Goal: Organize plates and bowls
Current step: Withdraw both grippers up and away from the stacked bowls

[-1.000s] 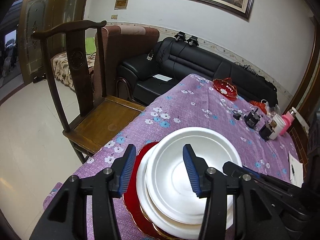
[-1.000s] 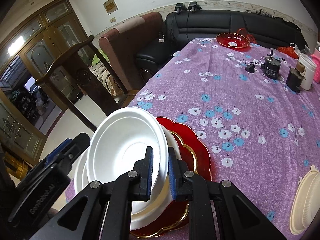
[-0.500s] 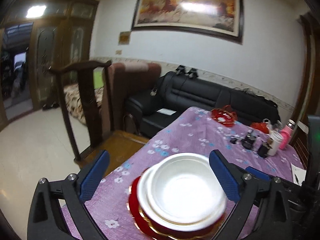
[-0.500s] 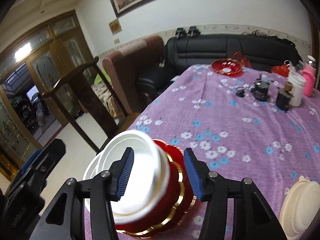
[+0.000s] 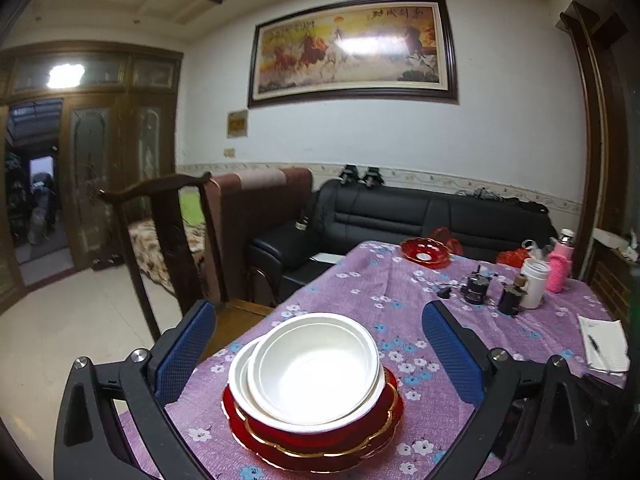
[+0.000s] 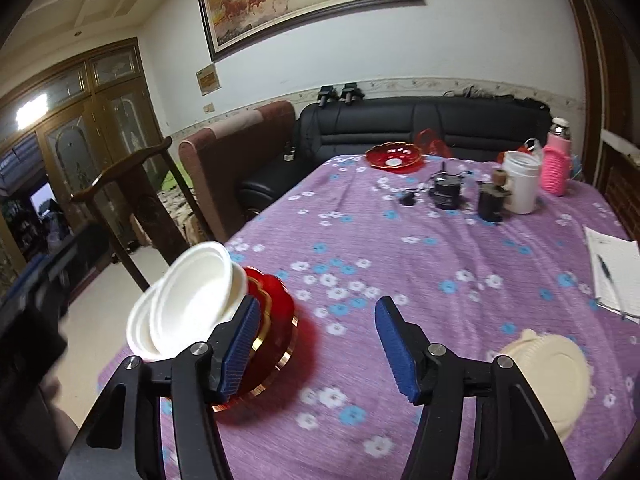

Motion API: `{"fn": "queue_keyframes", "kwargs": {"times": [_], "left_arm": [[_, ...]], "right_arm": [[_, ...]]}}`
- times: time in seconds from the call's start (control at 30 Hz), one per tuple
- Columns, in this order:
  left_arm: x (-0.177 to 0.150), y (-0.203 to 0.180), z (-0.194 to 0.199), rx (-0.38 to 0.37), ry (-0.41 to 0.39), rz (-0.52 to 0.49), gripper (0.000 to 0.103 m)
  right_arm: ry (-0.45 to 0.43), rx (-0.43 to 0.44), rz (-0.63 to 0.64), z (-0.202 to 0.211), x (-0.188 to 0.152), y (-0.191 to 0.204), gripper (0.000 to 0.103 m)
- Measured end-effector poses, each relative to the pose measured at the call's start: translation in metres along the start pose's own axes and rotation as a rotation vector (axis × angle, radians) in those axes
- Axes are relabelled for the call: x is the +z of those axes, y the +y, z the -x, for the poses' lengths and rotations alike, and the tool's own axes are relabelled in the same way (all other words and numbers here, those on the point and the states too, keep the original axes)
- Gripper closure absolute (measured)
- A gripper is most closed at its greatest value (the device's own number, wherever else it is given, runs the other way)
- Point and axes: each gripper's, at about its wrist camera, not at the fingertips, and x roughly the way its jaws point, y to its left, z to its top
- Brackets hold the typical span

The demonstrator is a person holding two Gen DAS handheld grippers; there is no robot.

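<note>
Two nested white bowls [image 5: 316, 368] sit on stacked red, gold-rimmed plates [image 5: 312, 446] at the near left corner of the purple flowered tablecloth [image 5: 400, 292]. My left gripper [image 5: 320, 360] is wide open and empty, its blue pads either side of the stack and above it. In the right wrist view the same white bowls [image 6: 188, 304] and red plates [image 6: 276, 312] lie to the left. My right gripper [image 6: 316, 344] is open and empty beside them. A cream dish [image 6: 548, 376] lies upside down at the near right.
A red dish [image 6: 394, 156] stands at the far table edge. A white cup [image 6: 520, 186], pink bottle [image 6: 556, 164], small black devices [image 6: 446, 192] and a notepad with pen [image 6: 612, 272] sit on the right. A wooden chair [image 5: 168, 248] stands left of the table.
My right gripper let go of the white bowl's rim and opened. Both grippers opened wide and drew back and up from the stack, which stays on the table.
</note>
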Motion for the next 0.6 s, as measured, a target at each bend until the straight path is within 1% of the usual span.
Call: {"fn": "queue_keyframes", "kwargs": {"times": [0.1,0.2,0.27,0.47,0.6], "left_arm": [[-0.005,-0.014,0.001,0.015,0.029,-0.041,0.000],[-0.010,-0.028,-0.003,0.018,0.077,-0.074,0.000],[-0.014,-0.038,-0.002,0.022,0.092,-0.100,0.000],[-0.025,-0.061,0.002,-0.042,0.150,-0.117,0.000],[-0.034,-0.079,0.005,-0.094,0.185,-0.150,0.000]], "right_arm": [[-0.006,-0.016,-0.005,0.005,-0.012,-0.010,0.034],[0.007,-0.016,-0.012,0.006,-0.021,-0.019,0.033],[0.009,-0.024,-0.020,0.008,-0.027,-0.026,0.033],[0.004,-0.042,-0.036,0.015,-0.040,-0.039,0.029],[0.011,-0.056,-0.062,0.020,-0.047,-0.052,0.029]]}}
